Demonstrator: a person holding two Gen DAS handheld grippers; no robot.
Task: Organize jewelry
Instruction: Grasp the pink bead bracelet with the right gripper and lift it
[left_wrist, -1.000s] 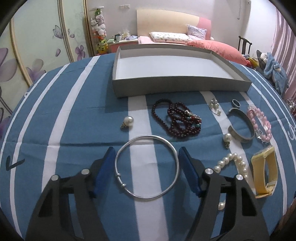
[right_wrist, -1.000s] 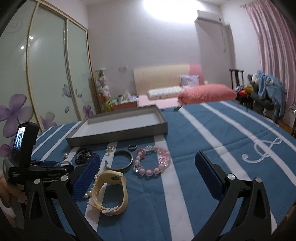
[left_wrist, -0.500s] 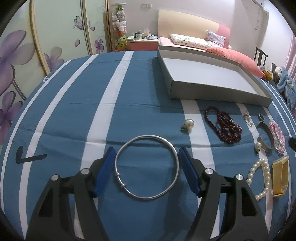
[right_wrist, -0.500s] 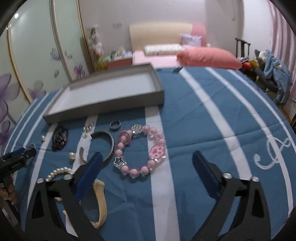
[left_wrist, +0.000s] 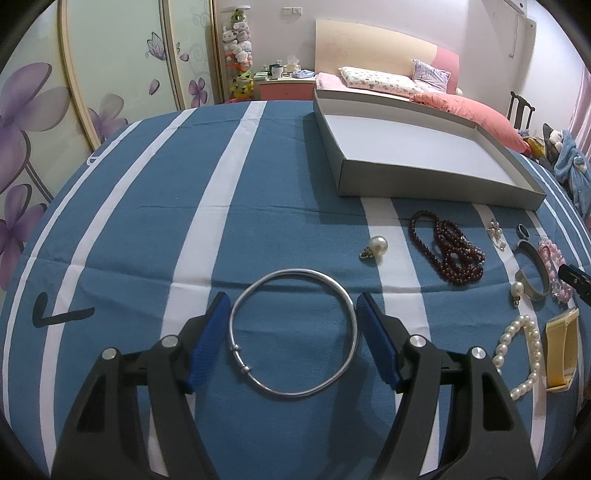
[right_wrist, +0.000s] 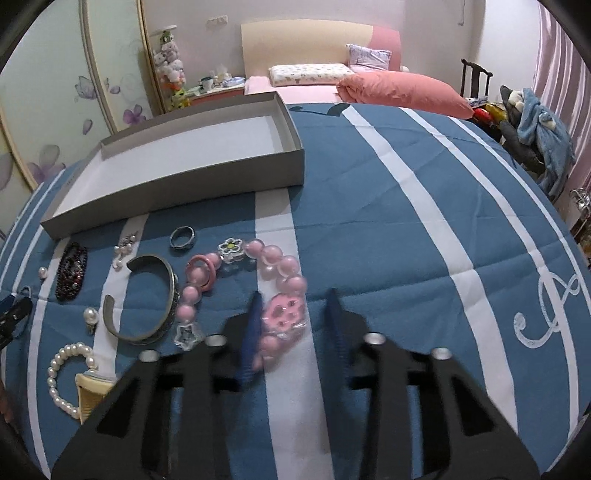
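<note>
Holds a silver bangle (left_wrist: 295, 271) across the left gripper (left_wrist: 291, 325), blue pads clamped on its two sides, the ring lying flat between them over the blue striped cloth (left_wrist: 258, 203) on the bench. Shows two small beads on the bangle's lower left arc.

Reaches with the right gripper (right_wrist: 293, 325) down over the pink bead bracelet (right_wrist: 275, 258). Has just been closing its jaws, now narrow but not yet together. Straddles the bracelet's near side, with a pink flower charm between the pads. Touches the beads with the pad on the left of the view; leaves a sliver of cloth between the charm and the other pad. Blurs both pads, so cannot tell more of the contact.

Leaves the rest of the jewelry on the cloth, in front of the grey tray (right_wrist: 184, 192):
- a metal cuff (right_wrist: 171, 291) just beside the pink bracelet
- a dark ring (right_wrist: 182, 235) near the tray's front wall
- a dark red bead necklace (left_wrist: 450, 251)
- a pearl pendant (left_wrist: 378, 245)
- a pearl bracelet (right_wrist: 55, 365) against a yellow strap (left_wrist: 561, 350)

Keeps the tray bare inside.
</note>
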